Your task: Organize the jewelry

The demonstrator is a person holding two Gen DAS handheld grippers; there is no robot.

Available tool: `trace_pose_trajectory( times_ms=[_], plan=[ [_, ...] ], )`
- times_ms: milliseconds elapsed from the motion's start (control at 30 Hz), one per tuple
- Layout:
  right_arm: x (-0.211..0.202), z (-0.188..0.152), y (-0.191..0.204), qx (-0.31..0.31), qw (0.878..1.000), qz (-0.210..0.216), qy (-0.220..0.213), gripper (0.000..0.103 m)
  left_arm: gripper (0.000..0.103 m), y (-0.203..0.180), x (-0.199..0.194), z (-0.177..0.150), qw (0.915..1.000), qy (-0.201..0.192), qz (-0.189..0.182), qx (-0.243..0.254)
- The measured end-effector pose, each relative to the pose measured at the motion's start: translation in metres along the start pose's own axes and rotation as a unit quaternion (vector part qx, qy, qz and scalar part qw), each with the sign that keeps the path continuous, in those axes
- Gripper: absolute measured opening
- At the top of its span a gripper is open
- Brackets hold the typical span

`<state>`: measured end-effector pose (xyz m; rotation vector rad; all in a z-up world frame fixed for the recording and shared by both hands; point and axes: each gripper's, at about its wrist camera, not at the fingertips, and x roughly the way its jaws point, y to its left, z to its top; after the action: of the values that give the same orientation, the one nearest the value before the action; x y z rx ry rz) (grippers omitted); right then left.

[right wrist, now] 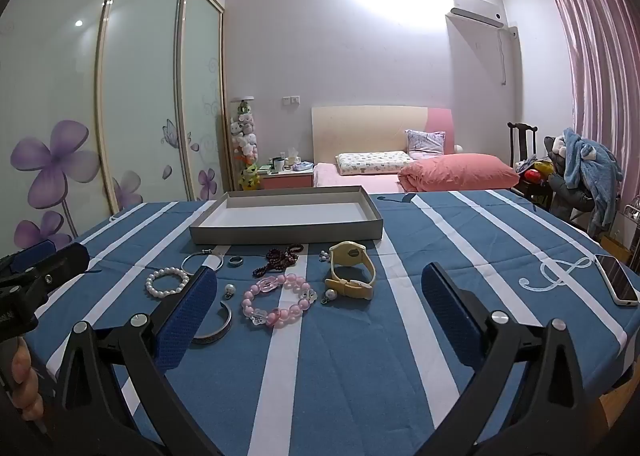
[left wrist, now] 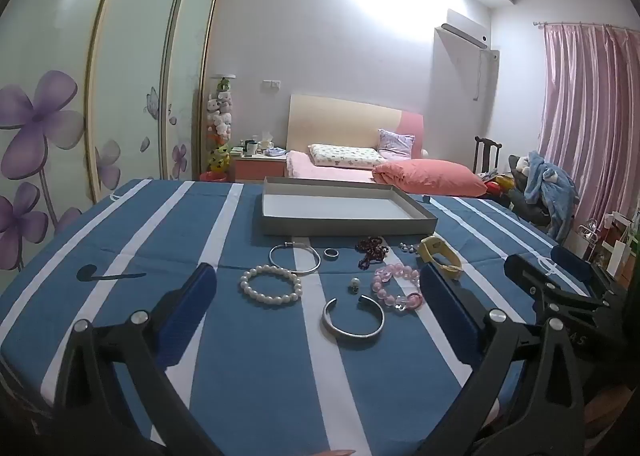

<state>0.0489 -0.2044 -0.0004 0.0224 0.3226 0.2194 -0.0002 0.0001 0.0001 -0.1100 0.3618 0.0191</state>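
Observation:
A shallow grey tray [left wrist: 344, 225] [right wrist: 286, 234] stands empty on the blue striped tablecloth. In front of it lie a pearl bracelet [left wrist: 271, 285] [right wrist: 167, 282], a thin silver bangle [left wrist: 295, 258], a silver cuff [left wrist: 353, 318] [right wrist: 218, 326], a pink bead bracelet [left wrist: 396, 288] [right wrist: 278, 301], dark red beads [left wrist: 372, 250] [right wrist: 280, 256], a ring [left wrist: 331, 253] [right wrist: 235, 261] and a yellow watch [left wrist: 440, 261] [right wrist: 352, 269]. My left gripper [left wrist: 318, 296] is open above the table, around the jewelry. My right gripper [right wrist: 320, 296] is open and empty.
A phone [right wrist: 616, 285] lies at the table's right edge. Small pearl earrings [right wrist: 330, 295] lie among the jewelry. Beyond the table stand a bed [left wrist: 360, 168], a sliding wardrobe [left wrist: 60, 116] and a chair with clothes [right wrist: 580, 176].

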Motion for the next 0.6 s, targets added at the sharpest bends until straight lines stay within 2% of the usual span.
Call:
trace_pose_trajectory(
  times_ms=[600],
  plan=[
    [0.0012,0.0001,-0.0013,0.001,1.0,0.0,0.001,0.101,0.099,0.0,-0.0005,0.0,1.0,0.001,0.001,0.0]
  ],
)
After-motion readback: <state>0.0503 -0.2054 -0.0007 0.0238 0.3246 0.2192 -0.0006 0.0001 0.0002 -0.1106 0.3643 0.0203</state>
